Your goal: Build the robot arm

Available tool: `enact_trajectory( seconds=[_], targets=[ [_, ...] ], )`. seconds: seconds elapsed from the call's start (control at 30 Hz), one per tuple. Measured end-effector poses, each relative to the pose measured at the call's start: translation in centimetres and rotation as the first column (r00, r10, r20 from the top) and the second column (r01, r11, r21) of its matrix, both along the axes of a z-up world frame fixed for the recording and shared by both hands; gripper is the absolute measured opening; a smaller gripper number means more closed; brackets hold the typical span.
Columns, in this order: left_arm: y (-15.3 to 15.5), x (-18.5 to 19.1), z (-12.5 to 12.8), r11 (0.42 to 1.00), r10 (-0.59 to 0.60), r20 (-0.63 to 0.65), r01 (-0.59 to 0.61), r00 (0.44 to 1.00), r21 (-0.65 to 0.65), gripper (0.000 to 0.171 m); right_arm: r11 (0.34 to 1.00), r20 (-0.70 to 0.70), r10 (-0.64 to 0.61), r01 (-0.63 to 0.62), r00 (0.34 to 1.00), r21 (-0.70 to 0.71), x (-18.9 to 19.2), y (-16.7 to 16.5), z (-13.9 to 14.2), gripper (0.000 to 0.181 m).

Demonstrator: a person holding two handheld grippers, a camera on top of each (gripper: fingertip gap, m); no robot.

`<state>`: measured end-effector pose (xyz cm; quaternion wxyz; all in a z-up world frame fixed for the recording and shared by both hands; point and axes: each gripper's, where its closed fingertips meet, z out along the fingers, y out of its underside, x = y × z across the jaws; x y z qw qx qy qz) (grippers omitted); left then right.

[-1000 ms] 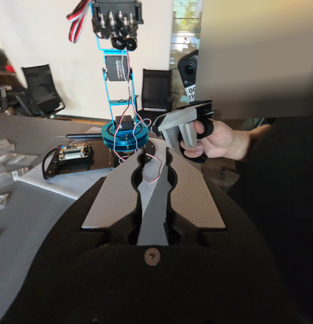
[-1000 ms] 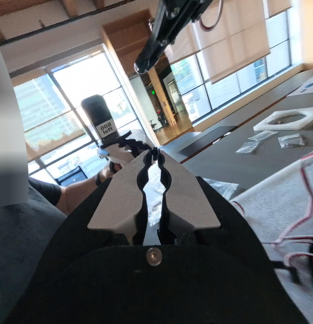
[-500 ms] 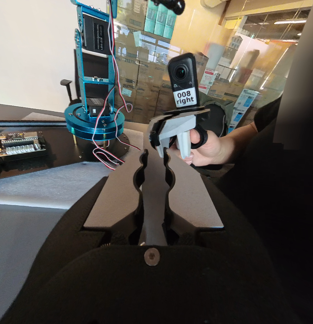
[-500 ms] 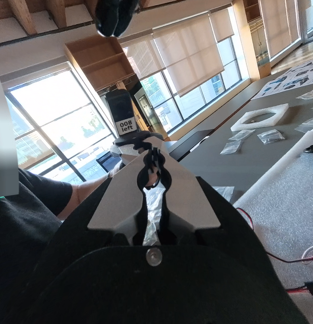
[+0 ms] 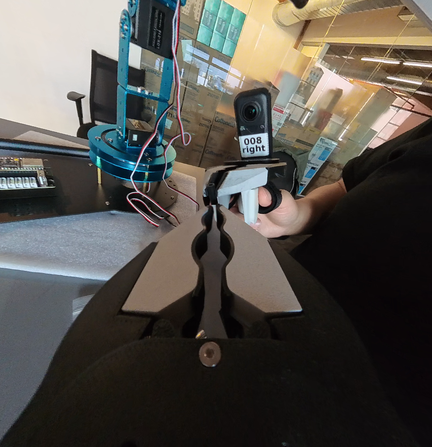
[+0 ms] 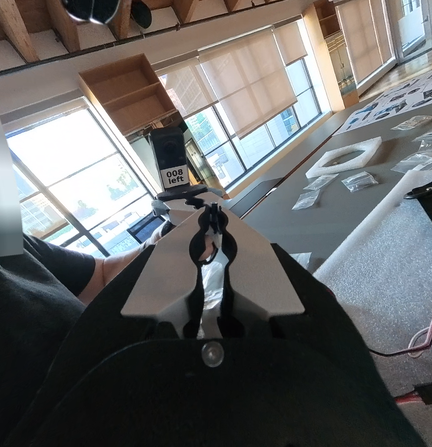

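Left wrist view: right gripper (image 5: pixel 211 193) tip-to-tip with left gripper (image 5: pixel 213 214).

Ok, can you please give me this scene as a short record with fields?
Left gripper: jaws close together, whether shut unclear; tip near right gripper
Right gripper: shut on small black part
Nearby: blue servo arm, circuit board, both on black base plate
Farther: white foam frame, small plastic bags on grey table

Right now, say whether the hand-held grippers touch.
Cannot tell. Both views overlap the left hand-held gripper and the right hand-held gripper, shut on small black part; no plain gap.
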<state>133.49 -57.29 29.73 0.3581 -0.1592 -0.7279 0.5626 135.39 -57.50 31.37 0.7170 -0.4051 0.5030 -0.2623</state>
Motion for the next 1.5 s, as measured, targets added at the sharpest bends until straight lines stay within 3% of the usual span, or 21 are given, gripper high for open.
enact_trajectory(
  seconds=[0.07,0.27,0.37,0.6,1.13,1.5],
  targets=[
    [-0.2,0.3,-0.2,1.000,0.020,0.011,-0.020,1.000,0.003,0.010,1.000,0.005,0.000,0.000,1.000,0.005,0.1,0.1,0.0,0.004],
    [-0.1,0.4,-0.4,1.000,-0.002,0.025,0.002,1.000,0.010,0.006,0.999,0.001,-0.025,0.026,1.000,-0.036,0.5,0.1,-0.4,0.004],
    [0.1,0.7,-0.3,1.000,-0.011,0.033,0.011,0.999,0.008,0.015,0.996,-0.020,-0.042,0.040,0.999,-0.079,0.6,0.2,-1.0,0.004],
    [0.1,1.0,-0.8,1.000,-0.030,0.097,0.029,0.995,0.003,0.003,1.000,-0.027,-0.019,0.019,0.999,0.016,0.9,0.3,-1.3,0.004],
    [0.2,1.4,-3.0,0.997,-0.076,0.196,0.067,0.978,0.049,0.003,0.997,-0.067,-0.003,-0.003,0.998,-0.080,0.7,-0.3,-3.0,0.007],
    [-0.1,1.4,-3.7,0.998,-0.061,0.272,0.054,0.960,0.034,0.003,0.958,-0.106,-0.061,0.029,0.992,-0.286,0.7,-0.1,-3.5,0.003]
  ],
)
